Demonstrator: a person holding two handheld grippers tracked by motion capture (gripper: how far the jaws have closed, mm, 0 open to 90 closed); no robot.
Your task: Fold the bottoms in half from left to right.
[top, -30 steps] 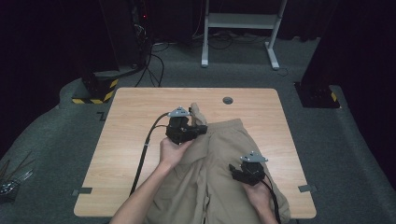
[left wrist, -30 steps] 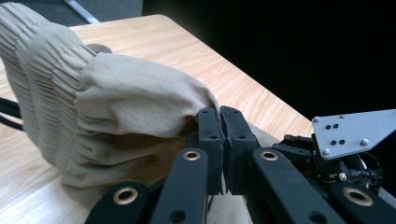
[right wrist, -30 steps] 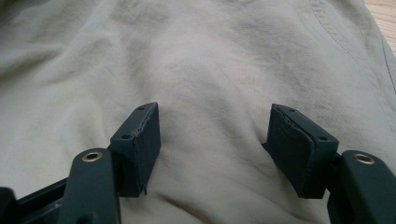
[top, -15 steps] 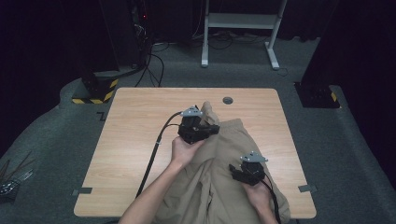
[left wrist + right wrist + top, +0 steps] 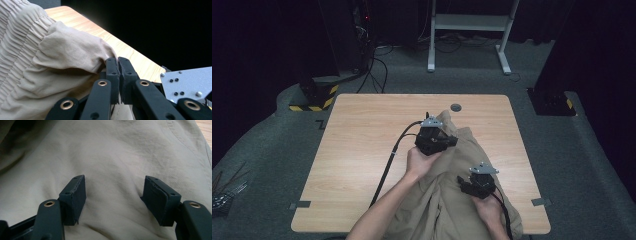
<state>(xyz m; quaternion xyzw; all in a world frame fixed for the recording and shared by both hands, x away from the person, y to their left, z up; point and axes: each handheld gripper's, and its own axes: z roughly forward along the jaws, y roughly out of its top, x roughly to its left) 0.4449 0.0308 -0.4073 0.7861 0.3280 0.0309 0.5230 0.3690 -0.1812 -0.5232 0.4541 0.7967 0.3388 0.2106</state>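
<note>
Two grippers are working on a beige garment (image 5: 452,200) that is lying spread over the near right part of the wooden table (image 5: 362,150), its lower end running off the near edge toward the person. In the high view the left gripper (image 5: 447,141) is sitting near the middle of the table, over the garment's far end, with the person's left hand (image 5: 422,162) wrapped around its body and a black cable (image 5: 387,165) trailing from it across the bare wood toward the near edge. In the left gripper view its jaws are pressing tightly together, and a fold of the gathered, elastic-ribbed edge of the cloth (image 5: 62,50) is being pinched between them; the fabric is bunching up and lifting to the left of the jaws, with the table's edge showing beyond it.

The right gripper (image 5: 464,182) is resting lower and to the right in the high view, on the flat part of the garment, held by the right hand (image 5: 487,207). In the right gripper view (image 5: 115,195) its jaws are standing wide apart, both pads pressing down on smooth, lightly creased cloth and gripping nothing between them. A stitched seam (image 5: 185,142) is running along the cloth at the upper right of that view, with a sliver of wood beyond it.

A small dark round fitting (image 5: 455,107) is sitting in the table near its far edge, just beyond the garment's tip
</note>
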